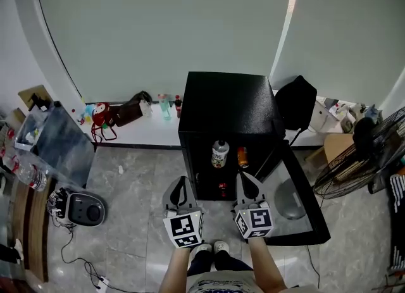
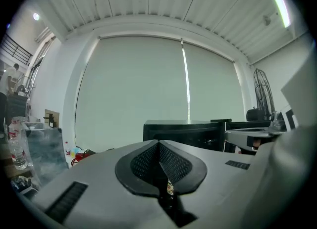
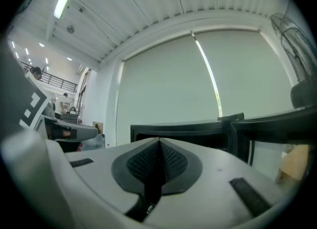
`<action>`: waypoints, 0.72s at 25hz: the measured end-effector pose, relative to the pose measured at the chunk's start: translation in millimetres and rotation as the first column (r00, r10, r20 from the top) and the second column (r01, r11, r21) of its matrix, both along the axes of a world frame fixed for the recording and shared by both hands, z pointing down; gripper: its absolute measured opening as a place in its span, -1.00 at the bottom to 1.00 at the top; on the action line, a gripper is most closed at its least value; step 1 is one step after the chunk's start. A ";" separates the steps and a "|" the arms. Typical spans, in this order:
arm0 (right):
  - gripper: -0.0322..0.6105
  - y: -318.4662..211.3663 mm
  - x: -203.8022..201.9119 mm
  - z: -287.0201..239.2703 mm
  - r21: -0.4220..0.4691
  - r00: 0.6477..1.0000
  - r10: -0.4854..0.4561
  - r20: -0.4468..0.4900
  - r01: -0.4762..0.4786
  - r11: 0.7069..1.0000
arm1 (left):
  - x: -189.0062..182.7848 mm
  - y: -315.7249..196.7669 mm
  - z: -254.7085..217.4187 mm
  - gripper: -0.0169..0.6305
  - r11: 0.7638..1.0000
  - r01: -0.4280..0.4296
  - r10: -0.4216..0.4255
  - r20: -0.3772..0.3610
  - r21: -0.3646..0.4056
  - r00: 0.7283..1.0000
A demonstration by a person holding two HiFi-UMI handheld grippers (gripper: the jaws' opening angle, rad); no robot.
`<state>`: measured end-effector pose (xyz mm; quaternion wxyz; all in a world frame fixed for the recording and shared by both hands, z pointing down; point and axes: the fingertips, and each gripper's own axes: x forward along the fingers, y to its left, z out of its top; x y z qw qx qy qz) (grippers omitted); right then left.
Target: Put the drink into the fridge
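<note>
Black boxy fridge (image 1: 228, 105) standing open, glass-panelled door (image 1: 297, 238) swung right. We are holding left gripper (image 1: 181, 181) and right gripper (image 1: 244, 178) before it, both pinched together, gripping nothing. White dark-capped drink bottle (image 1: 220, 154) sitting high inside fridge. Placing looking done; door needing push shut.

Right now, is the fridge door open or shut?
Open: the door stands swung out right of the black fridge, exposing a white bottle inside.
</note>
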<state>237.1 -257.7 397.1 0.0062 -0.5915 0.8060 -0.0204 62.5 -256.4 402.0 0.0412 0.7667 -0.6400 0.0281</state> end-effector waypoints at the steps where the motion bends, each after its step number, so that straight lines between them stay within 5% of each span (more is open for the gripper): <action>1: -0.91 2.5 1.6 -1.0 -0.003 1.000 0.005 0.005 -0.005 1.000 | 0.5 1.2 -2.8 -0.93 1.000 0.002 -0.002 -0.001 0.004 1.000; 18: -0.91 21.5 18.5 -11.3 0.004 1.000 0.025 0.019 -0.025 1.000 | 10.2 12.9 -14.1 -0.93 1.000 0.017 -0.017 0.006 0.023 1.000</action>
